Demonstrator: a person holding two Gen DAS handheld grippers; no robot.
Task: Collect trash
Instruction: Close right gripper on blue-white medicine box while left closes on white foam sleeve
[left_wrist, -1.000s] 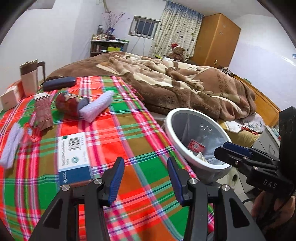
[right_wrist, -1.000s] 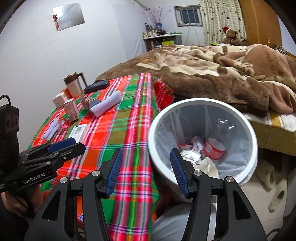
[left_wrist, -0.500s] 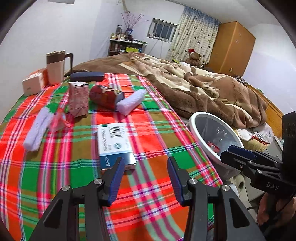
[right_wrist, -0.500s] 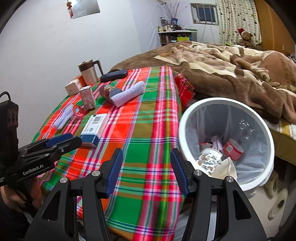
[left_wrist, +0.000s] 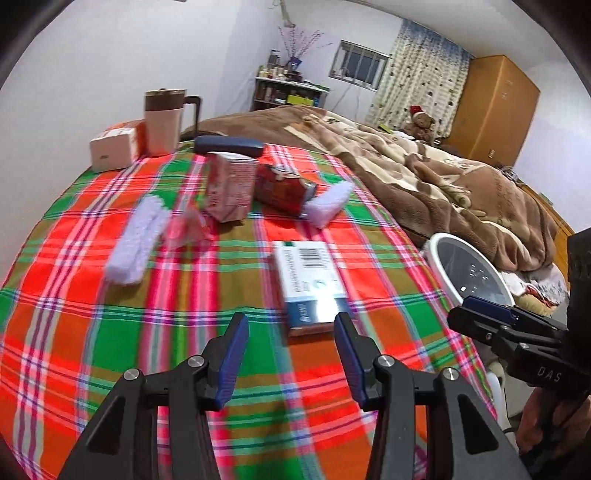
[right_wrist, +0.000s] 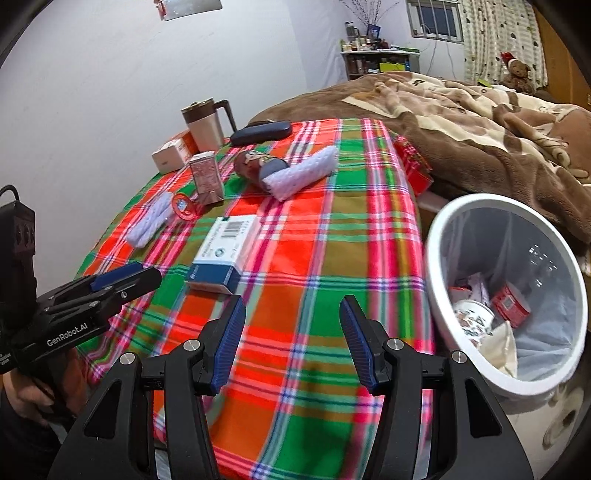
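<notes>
Evidently the blue-and-white box (left_wrist: 310, 282) was the nearest piece of trash: it lay flat on the plaid cloth (left_wrist: 110, 314) just ahead of the left gripper (left_wrist: 291, 326), slightly toward its right finger, and ahead and to the left of the right gripper (right_wrist: 291, 314). Both tongs stood apart with nothing between their blue pads, which suited an approach, not a carry. My guess was that the box lay near the cloth's front edge because it was the easiest reach, so it would be taken first.

Farther out from the left tongs stood an upright red-and-white carton (left_wrist: 231, 186), with a red can (left_wrist: 282, 188) on its side touching a white fuzzy roll (left_wrist: 328, 201). Another white roll (left_wrist: 138, 238) and a small red-rimmed clear wrapper (right_wrist: 184, 205) lay left of those. Beyond them a mug (left_wrist: 162, 122), a dark case (left_wrist: 229, 144) and a tissue box (left_wrist: 112, 147) sat at the far edge, probably keepers.

The white bin (right_wrist: 443, 266) stood off the cloth's edge to the right of the right tongs, its mouth open toward them and already holding cartons and paper, so a drop from the table would be short
</notes>
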